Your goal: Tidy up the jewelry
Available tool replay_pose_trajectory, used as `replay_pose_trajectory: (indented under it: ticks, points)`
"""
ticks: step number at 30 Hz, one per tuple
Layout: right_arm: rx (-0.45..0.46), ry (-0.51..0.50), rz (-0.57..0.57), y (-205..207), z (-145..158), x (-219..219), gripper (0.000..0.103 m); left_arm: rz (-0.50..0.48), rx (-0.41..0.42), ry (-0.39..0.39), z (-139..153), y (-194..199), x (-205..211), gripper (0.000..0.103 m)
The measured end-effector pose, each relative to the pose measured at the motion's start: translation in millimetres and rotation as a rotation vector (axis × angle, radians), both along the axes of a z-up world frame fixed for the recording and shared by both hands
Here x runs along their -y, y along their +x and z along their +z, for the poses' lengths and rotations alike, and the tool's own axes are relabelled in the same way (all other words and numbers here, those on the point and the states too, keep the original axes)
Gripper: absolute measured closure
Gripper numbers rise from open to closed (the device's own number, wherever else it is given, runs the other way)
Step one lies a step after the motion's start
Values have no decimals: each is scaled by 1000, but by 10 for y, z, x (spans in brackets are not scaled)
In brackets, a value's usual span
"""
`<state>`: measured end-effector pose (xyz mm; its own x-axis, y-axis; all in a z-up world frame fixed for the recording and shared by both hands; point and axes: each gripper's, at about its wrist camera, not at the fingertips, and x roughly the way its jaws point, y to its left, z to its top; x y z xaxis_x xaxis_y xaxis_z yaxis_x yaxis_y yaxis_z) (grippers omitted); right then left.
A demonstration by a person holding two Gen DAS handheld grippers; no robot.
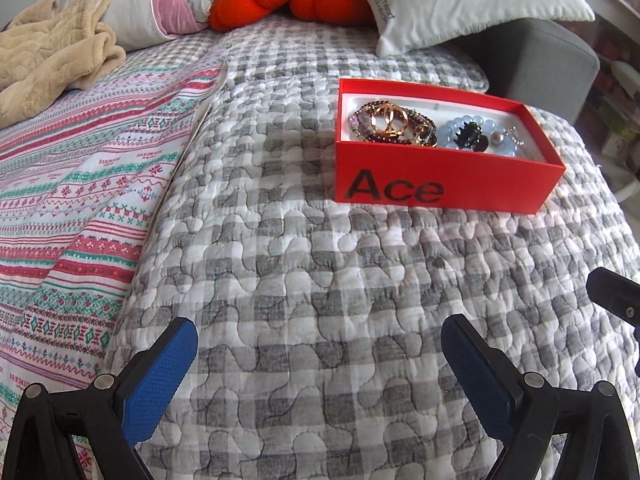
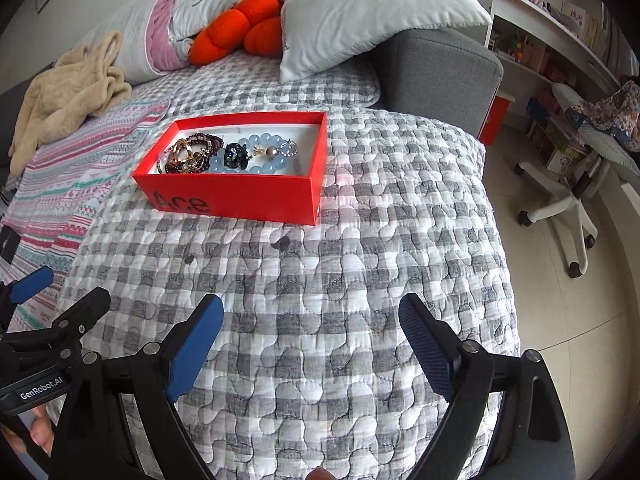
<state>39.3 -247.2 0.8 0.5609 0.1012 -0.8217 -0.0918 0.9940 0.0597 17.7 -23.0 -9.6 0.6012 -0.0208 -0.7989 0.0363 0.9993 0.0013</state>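
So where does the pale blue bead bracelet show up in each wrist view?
Left wrist: the blue bead bracelet lies right of centre, in the right half of the red box.
Right wrist: the bracelet is upper left of centre, mid-box.
Shared landmark: the black "Ace" lettering on the box front.

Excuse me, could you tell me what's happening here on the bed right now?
A person is holding two hand-held grippers over a grey-checked quilted bedspread, tidying jewelry. Both the left hand-held gripper and the right hand-held gripper are open and hold nothing. Ahead of them sits an open red cardboard box marked "Ace", already holding a pale blue bead bracelet, dark red bead bracelets, gold rings and a black hair clip. No loose jewelry shows on the bedspread.
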Motion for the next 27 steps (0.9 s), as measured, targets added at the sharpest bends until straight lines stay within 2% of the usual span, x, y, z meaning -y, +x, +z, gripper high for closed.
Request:
replay_pose_trajectory:
  ticks: [8,27]
  points:
    - [-17,23,-4,-29,16,-56,12,16,-5,-12,31,-21,-47,3]
    - [-34,-1,-35,-106,-33,-48,12,25,13,-21,136,-110,-191,3]
